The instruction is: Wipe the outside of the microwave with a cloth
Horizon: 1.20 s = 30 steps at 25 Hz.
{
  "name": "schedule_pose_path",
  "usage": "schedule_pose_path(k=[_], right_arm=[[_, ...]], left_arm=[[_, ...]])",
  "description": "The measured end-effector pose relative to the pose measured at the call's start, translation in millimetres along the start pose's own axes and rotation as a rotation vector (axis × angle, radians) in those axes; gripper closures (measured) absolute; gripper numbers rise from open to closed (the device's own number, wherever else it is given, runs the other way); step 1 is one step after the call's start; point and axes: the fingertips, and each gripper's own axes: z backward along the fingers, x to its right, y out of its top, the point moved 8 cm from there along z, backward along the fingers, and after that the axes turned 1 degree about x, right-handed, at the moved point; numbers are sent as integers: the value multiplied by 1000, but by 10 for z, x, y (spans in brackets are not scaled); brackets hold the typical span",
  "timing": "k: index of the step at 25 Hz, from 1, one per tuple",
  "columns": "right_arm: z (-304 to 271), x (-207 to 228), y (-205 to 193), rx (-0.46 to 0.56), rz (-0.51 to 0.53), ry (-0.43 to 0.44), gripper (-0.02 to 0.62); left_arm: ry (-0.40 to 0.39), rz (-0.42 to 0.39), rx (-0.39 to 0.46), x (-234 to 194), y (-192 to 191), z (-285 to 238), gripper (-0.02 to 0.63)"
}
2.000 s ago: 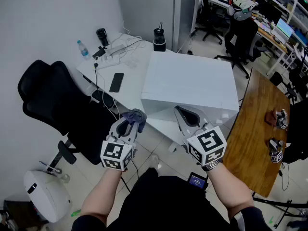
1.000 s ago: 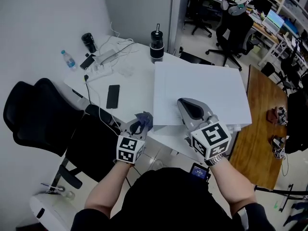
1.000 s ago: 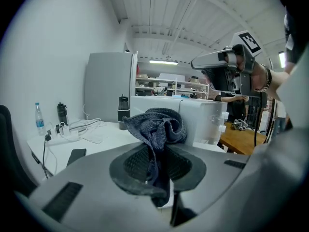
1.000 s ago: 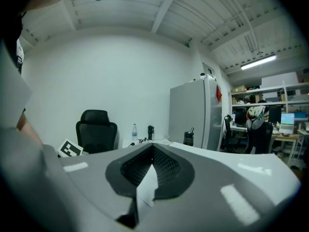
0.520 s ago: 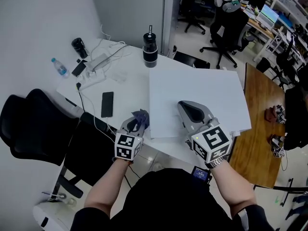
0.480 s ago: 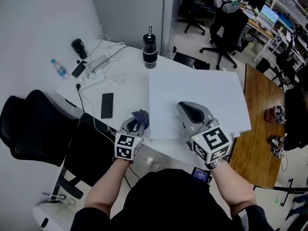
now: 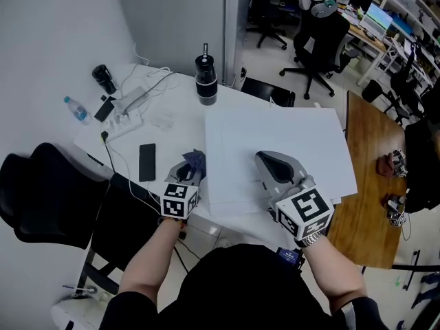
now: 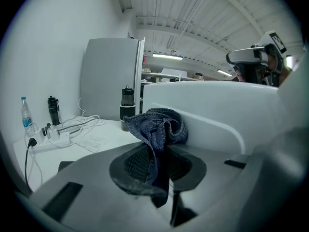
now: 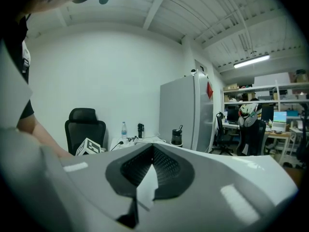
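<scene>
The microwave (image 7: 275, 136) is a plain white box on the white table (image 7: 172, 126). My left gripper (image 7: 191, 165) is shut on a bunched blue cloth (image 7: 196, 159), right beside the box's left side near its front corner. In the left gripper view the cloth (image 8: 161, 124) sticks up from between the pads (image 8: 137, 163), with the microwave's white edge (image 8: 212, 108) close behind it. I cannot tell if cloth and box touch. My right gripper (image 7: 270, 161) is shut and holds nothing, over the front part of the microwave's top. Its pads (image 9: 164, 166) meet in the right gripper view.
On the table left of the microwave lie a black phone (image 7: 146, 162), a power strip with cables (image 7: 127, 105), a water bottle (image 7: 74, 108) and a black tumbler (image 7: 205, 80). A black office chair (image 7: 41, 198) stands at the left and a wooden table (image 7: 364, 177) at the right.
Both grippers have come forward to the microwave. The left one, with the cloth, has moved from short of the table to the box's left side. The right one now sits over the top.
</scene>
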Motion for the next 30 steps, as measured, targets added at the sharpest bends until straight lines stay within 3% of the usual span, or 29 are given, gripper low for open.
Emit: schedule_pose_path(k=[17, 30], right_arm=[[47, 262, -67, -15, -20, -76, 594], [74, 281, -18, -20, -10, -108, 594]], left_arm=[[18, 39, -23, -388, 150, -583, 545], [28, 65, -18, -587, 306, -705, 545]])
